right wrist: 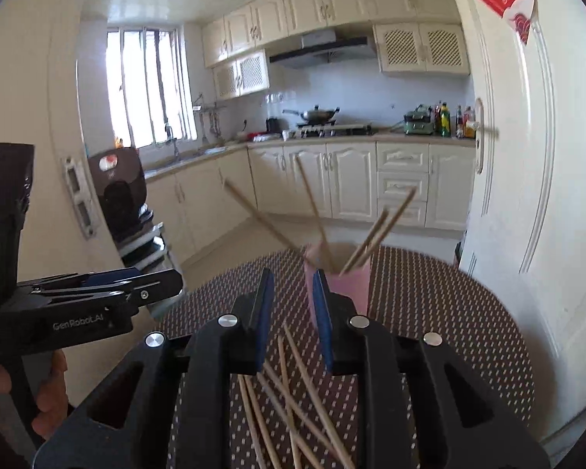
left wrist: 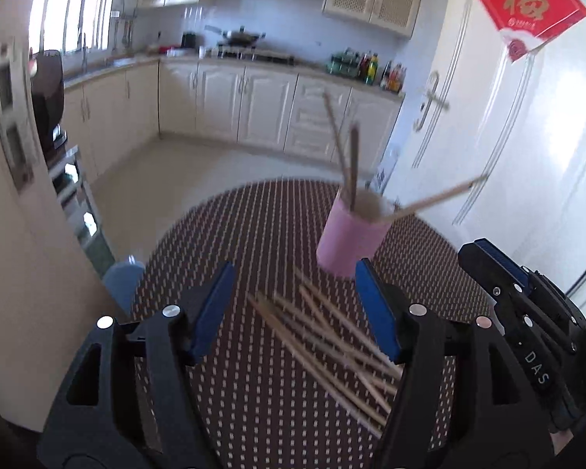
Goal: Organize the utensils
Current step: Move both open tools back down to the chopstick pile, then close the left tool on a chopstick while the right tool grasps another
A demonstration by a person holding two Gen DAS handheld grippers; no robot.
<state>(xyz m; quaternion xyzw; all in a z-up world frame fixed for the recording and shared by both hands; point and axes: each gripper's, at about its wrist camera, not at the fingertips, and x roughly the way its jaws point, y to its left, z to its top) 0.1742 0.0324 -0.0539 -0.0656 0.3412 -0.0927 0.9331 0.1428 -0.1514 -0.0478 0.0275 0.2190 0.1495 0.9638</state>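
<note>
Cup (left wrist: 351, 234) on the table (left wrist: 254, 226), some chopsticks (left wrist: 349, 164) in it, loose chopsticks (left wrist: 332, 344) lying before it

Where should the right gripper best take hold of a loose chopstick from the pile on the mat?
Probably from above, near the middle of a top chopstick in the pile: it lies flat, crossing others, so straddle it crosswise. The right gripper is open, empty.

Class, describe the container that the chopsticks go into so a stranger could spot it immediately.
Start at the round table with the brown dotted mat. Toward its far side stands the pink cup, upright, with a few chopsticks leaning out. It is the only pink object, just beyond the loose chopsticks.
</note>
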